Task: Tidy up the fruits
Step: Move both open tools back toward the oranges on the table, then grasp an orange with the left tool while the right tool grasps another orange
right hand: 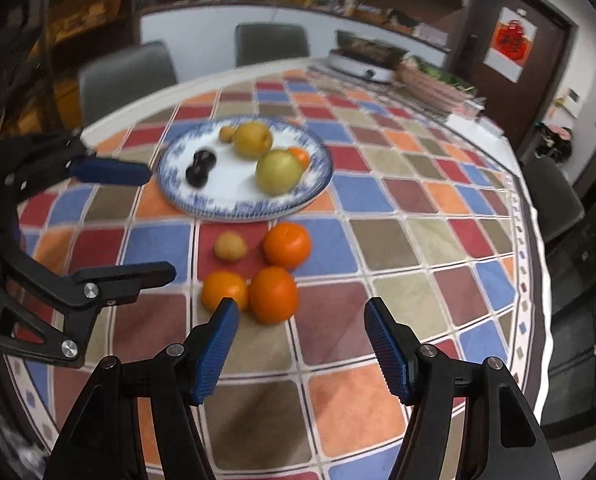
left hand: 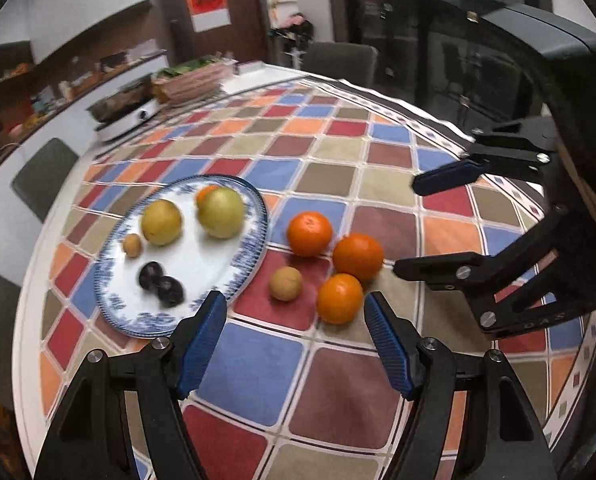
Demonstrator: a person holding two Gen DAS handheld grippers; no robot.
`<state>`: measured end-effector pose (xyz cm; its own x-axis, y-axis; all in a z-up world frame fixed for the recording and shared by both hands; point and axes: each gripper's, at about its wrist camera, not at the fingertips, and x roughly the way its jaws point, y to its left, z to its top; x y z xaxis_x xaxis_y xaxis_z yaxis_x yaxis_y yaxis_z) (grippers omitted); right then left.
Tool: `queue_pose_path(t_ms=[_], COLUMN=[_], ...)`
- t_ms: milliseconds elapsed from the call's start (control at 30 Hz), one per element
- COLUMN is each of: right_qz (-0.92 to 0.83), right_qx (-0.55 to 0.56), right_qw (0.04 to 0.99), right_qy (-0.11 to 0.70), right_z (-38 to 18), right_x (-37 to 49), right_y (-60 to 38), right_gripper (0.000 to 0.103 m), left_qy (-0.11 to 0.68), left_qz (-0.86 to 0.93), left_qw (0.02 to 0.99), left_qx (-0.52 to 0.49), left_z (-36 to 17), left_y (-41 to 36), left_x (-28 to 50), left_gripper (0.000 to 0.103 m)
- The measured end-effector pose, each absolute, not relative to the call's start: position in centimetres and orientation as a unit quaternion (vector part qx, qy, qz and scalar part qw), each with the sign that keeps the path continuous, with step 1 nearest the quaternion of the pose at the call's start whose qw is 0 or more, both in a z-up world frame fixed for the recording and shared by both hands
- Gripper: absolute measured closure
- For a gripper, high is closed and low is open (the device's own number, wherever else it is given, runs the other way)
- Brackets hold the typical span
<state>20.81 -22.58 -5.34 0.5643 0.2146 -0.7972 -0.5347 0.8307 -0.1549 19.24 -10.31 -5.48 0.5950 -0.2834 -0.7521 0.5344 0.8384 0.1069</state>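
Three oranges [right hand: 273, 294] and a small fruit [right hand: 230, 245] lie beside the plate [right hand: 189, 200].

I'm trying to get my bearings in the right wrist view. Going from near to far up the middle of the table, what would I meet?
The right tongs, open and empty → two oranges side by side → a small tan fruit beside a third orange → the blue-rimmed plate of fruit → the electric cooker at the far edge.
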Motion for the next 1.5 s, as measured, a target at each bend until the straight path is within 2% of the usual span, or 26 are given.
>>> queue_pose_path(t_ms=[133, 467, 567, 733, 800, 900, 1000, 1033, 1500], right_qz=[0.238, 0.271, 0.277, 0.288, 0.293, 0.297, 0.304, 0.306, 0.252], right_qx=[-0.219, -0.251, -0.255, -0.260, -0.263, -0.264, -0.258, -0.256, -0.184], right_qw=[0.849, 0.826, 0.821, 0.818, 0.816, 0.813, 0.812, 0.812, 0.848], right_qy=[0.417, 0.427, 0.429, 0.424, 0.424, 0.424, 0.427, 0.427, 0.428], right_z=[-6.5, -8.3, -8.7, -9.0, -9.2, -9.4, -9.4, -9.5, -8.8], right_x=[21.0, 22.5, 22.7, 23.2, 23.3, 23.5, 23.7, 23.7, 22.8], right_y=[-22.1, -21.6, -21.4, -21.2, -21.1, -20.9, -20.9, -20.9, -22.1], right_gripper=[0.038, 0.038, 0.045, 0.045, 0.050, 0.051, 0.062, 0.066, 0.066], left_qy=[0.393, 0.410, 0.416, 0.420, 0.418, 0.423, 0.438, 0.439, 0.424], left_qz=[-0.269, -0.311, -0.317, -0.326, -0.329, -0.334, -0.344, -0.343, -0.276], left_qw=[0.860, 0.835, 0.830, 0.824, 0.824, 0.821, 0.812, 0.812, 0.852], left_qx=[0.182, 0.193, 0.195, 0.193, 0.193, 0.188, 0.175, 0.173, 0.131], left_z=[-6.5, -8.2, -8.7, -9.1, -9.2, -9.3, -9.8, -9.8, -8.4], left_y=[-11.0, -12.1, -12.2, -12.2, -12.2, -12.3, -12.3, -12.3, -10.3], left_x=[19.6, 21.4, 21.8, 22.1, 22.2, 22.4, 22.8, 22.8, 21.5], left_gripper=[0.041, 0.048, 0.051, 0.056, 0.058, 0.062, 0.070, 0.070, 0.071])
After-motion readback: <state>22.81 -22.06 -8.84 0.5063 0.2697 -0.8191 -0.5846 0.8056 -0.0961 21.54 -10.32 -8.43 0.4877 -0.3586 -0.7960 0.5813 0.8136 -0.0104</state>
